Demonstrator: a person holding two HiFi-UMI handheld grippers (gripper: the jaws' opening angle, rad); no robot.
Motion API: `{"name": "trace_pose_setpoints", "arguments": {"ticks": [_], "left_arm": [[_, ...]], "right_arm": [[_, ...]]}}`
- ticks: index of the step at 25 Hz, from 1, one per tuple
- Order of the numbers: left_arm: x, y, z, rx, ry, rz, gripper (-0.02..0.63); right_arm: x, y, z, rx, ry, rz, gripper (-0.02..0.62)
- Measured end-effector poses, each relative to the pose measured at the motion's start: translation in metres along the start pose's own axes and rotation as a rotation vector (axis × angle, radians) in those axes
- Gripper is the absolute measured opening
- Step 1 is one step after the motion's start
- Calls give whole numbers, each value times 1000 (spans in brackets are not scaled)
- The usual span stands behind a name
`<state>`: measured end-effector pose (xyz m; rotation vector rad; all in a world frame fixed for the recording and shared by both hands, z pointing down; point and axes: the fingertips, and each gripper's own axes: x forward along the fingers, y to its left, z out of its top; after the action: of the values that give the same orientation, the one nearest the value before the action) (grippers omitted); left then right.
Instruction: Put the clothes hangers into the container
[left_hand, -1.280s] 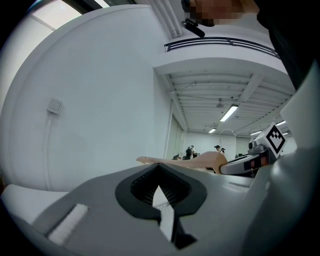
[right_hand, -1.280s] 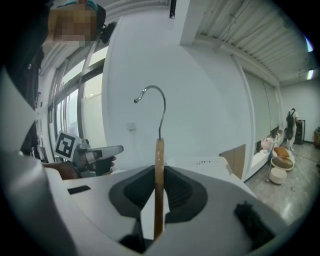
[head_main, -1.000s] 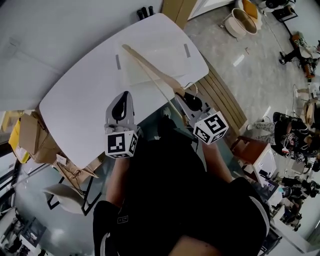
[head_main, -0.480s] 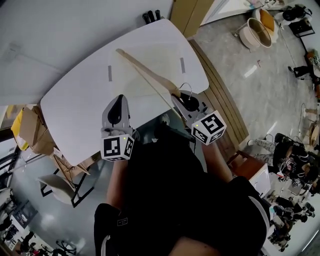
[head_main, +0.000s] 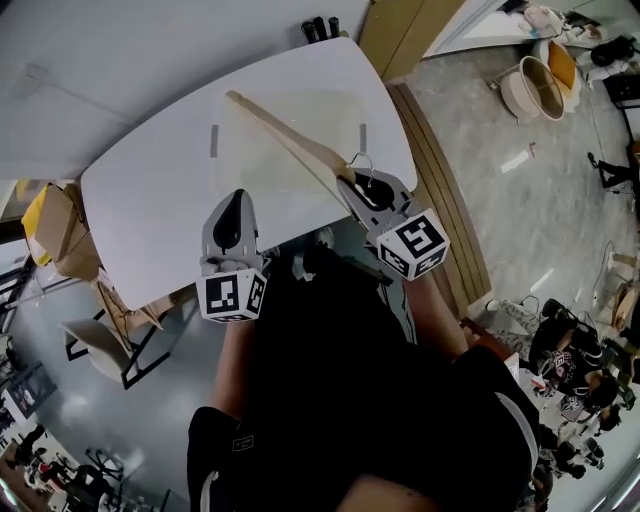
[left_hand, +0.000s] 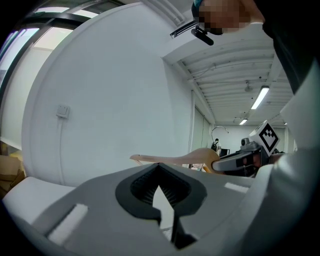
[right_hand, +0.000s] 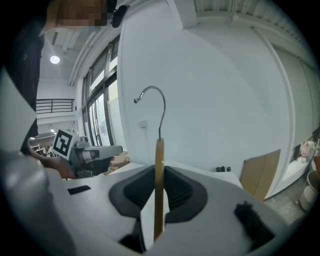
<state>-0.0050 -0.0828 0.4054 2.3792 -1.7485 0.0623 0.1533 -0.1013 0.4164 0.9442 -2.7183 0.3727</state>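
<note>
While edging toward 12 o'clock, grips wooden hanger (head_main: 290, 140) in clenched right gripper (head_main: 364, 190), over container (head_main: 330, 108); holds left gripper (head_main: 231, 198) closed, empty, at 7 o'clock; leaves lowering and release.

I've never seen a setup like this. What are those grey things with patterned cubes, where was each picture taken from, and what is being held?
There is no robot: a person in black holds a grey two-jaw gripper in each hand, each bearing a cube of square markers. One picture comes from a camera on the person's head, looking down; the other two from cameras riding on the grippers, looking along their jaws. On the white rounded table stands a clear plastic container. The right gripper is clamped on a light wooden clothes hanger with a metal hook; its long arm reaches over the container. The left gripper holds nothing, its jaws together.
</note>
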Motion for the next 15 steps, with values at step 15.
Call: {"name": "trace_pose_setpoints", "arguments": {"ticks": [15], "left_arm": [[29,47,6,6,-29,-26,6]], "right_arm": [[53,-7,-14,-37,89,-10,61]]}}
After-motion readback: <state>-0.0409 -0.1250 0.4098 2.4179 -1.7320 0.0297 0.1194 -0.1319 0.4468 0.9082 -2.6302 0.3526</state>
